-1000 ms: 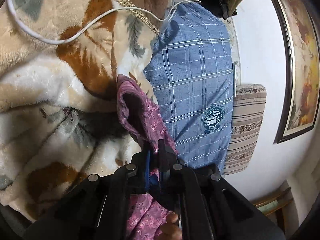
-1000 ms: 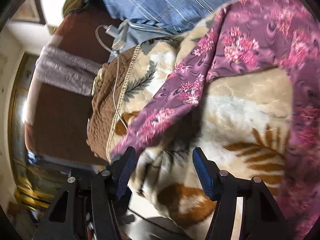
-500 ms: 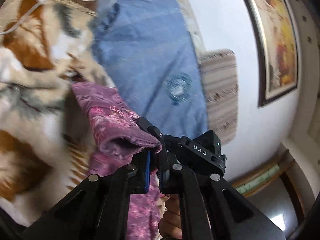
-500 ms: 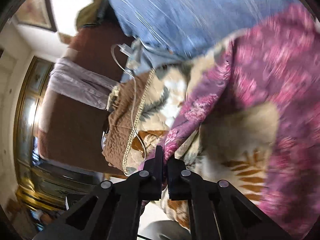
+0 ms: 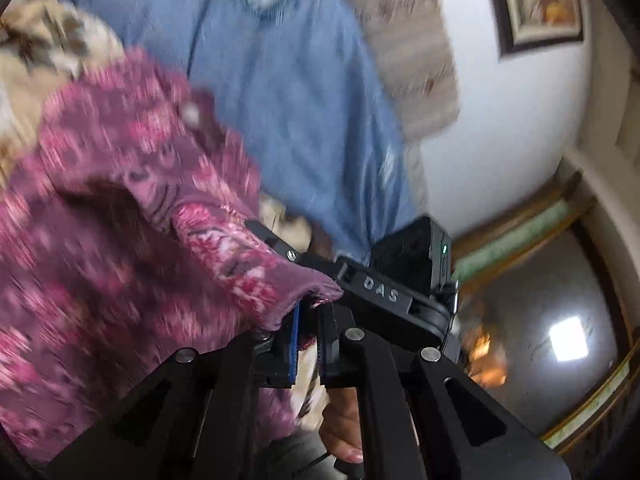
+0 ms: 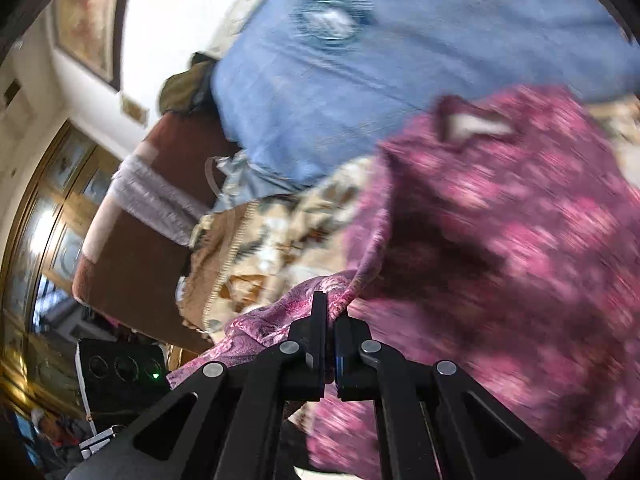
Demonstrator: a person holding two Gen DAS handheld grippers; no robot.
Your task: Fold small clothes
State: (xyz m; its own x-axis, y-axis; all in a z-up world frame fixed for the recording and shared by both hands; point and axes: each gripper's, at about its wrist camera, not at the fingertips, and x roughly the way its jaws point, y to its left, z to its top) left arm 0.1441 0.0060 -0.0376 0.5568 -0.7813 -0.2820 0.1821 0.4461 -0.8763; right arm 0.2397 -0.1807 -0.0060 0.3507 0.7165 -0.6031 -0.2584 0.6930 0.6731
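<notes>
Lifting the purple floral garment clear of the patterned blanket: your left gripper and right gripper each pinch an edge. Fold step looks under way; next, carry both edges across evenly, cloth taut.

A white wall carries a framed painting above gilt-trimmed cabinets.

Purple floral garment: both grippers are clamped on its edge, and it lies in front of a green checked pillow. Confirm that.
Wrong colour: the pillow is blue, as the right wrist view shows. The left gripper and right gripper are both clamped on the purple floral garment.
</notes>
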